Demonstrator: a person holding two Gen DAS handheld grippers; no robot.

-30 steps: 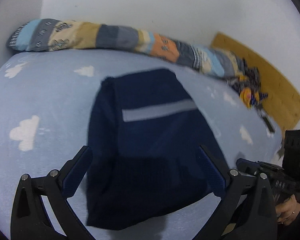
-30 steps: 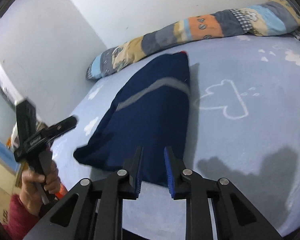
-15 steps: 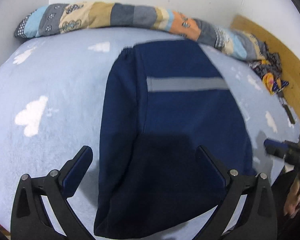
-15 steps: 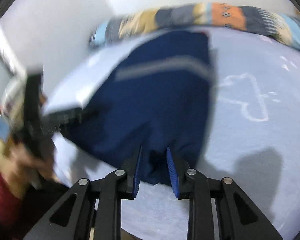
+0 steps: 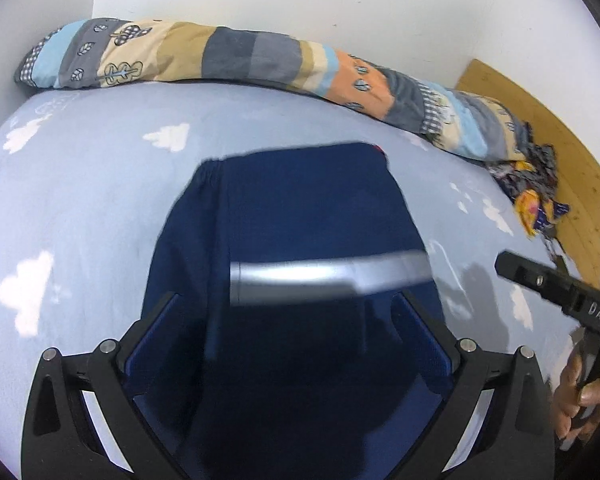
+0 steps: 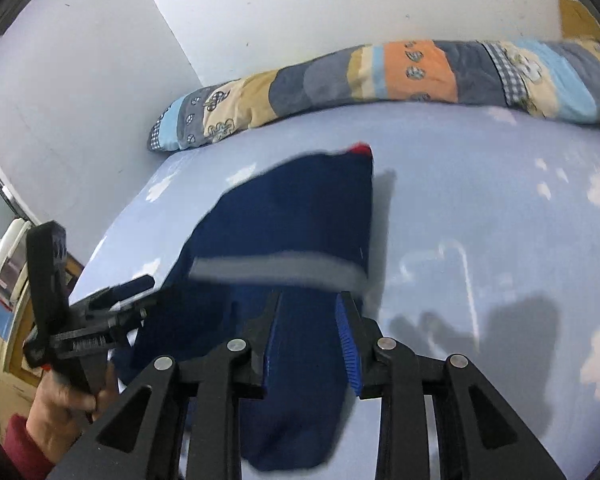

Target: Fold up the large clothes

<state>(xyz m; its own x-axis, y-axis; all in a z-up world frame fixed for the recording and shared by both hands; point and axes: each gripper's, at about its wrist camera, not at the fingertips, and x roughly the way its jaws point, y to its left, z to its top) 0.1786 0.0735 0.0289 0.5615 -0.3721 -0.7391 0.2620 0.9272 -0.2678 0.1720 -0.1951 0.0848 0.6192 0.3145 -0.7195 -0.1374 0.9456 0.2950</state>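
In the middle of both wrist views lies a folded navy garment (image 5: 300, 216) with a grey band (image 5: 328, 276) across it, sitting on a light blue bedsheet (image 5: 80, 200) printed with white clouds. Its near end is cut off by the bottom of each frame and sits in dark shadow, so I can't make out the hem or what kind of garment it is. The long axis runs from bottom centre up toward the patchwork quilt roll (image 5: 228, 56) along the wall, and a tiny red bit peeks out at the far corner.

The left gripper (image 5: 286, 312) has its jaws spread wide, hanging over the navy cloth with nothing pinched between the blue pads. The right gripper (image 6: 310, 316) has a narrow gap that is widening; cloth shows in the gap, though whether the pads still touch it is hard to tell in the blur. At the lower right of the left view, a hand (image 5: 580, 396) grips the other handle, half cut off. A crumpled colourful cloth (image 5: 528, 184) lies at the right edge.
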